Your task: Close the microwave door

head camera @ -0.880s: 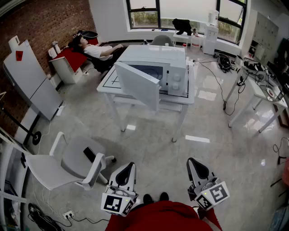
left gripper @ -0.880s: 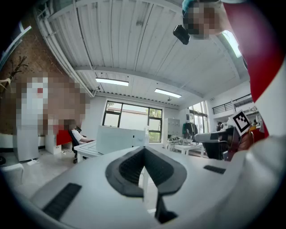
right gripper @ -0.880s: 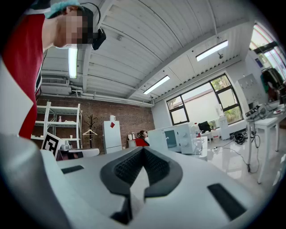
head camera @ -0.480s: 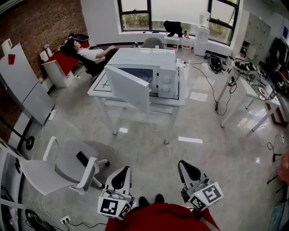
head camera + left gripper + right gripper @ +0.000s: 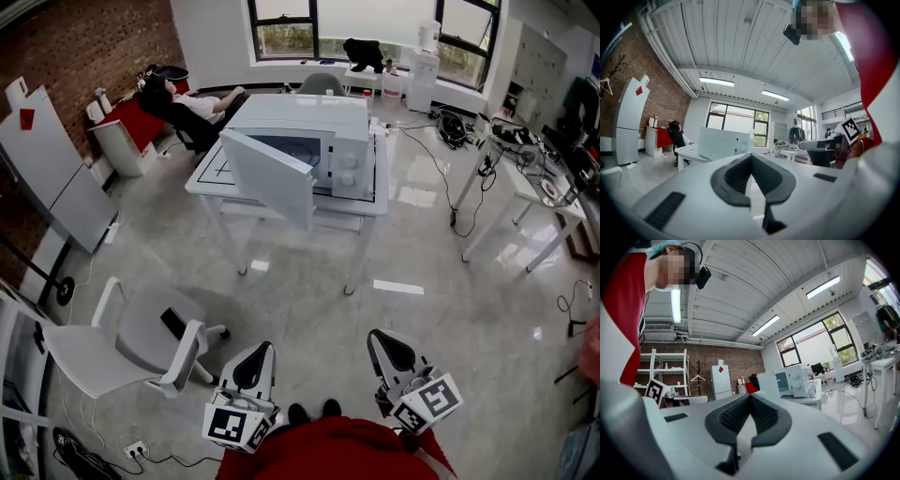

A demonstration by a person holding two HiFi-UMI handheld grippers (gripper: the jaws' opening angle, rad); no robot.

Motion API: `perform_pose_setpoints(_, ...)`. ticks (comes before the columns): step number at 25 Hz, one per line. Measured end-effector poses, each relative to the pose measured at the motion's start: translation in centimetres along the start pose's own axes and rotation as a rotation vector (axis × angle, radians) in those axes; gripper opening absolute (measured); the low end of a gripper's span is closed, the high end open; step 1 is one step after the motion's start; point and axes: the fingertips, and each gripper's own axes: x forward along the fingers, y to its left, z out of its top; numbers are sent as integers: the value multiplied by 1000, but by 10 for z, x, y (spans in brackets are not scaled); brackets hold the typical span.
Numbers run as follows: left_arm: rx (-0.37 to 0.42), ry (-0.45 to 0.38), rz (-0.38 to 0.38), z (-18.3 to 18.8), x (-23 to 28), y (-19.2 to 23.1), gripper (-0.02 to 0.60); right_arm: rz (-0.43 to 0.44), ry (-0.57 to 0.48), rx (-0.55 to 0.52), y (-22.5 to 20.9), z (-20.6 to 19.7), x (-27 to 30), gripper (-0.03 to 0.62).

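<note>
I carry left gripper [image 5: 255, 356] and right gripper [image 5: 389, 345] closed and empty, since the swung-open white microwave door [image 5: 272, 176] sits distant at twelve o'clock.

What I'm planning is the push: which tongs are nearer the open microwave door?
Left, slightly. The left tongs are almost straight in front of the microwave door, well short of it; the right tongs are offset to its right, a bit farther. Neither touches it.
</note>
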Motion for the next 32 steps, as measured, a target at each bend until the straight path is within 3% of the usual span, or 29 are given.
perform_pose_setpoints(9, -55, 22, -6, -9, 18, -10, 8, 30, 19, 52, -32, -3, -9, 14)
perform_pose_setpoints(19, -29, 29, 14, -1, 51, -20, 9, 20, -8, 46, -80, 17, -12, 14)
perform_pose_setpoints(26, -15, 49, 28, -2, 84, 6, 9, -3, -15, 23, -110, 28, 23, 14)
perform_pose_setpoints(32, -29, 63, 5, -6, 147, 47, 8, -24, -10, 7, -140, 35, 81, 14)
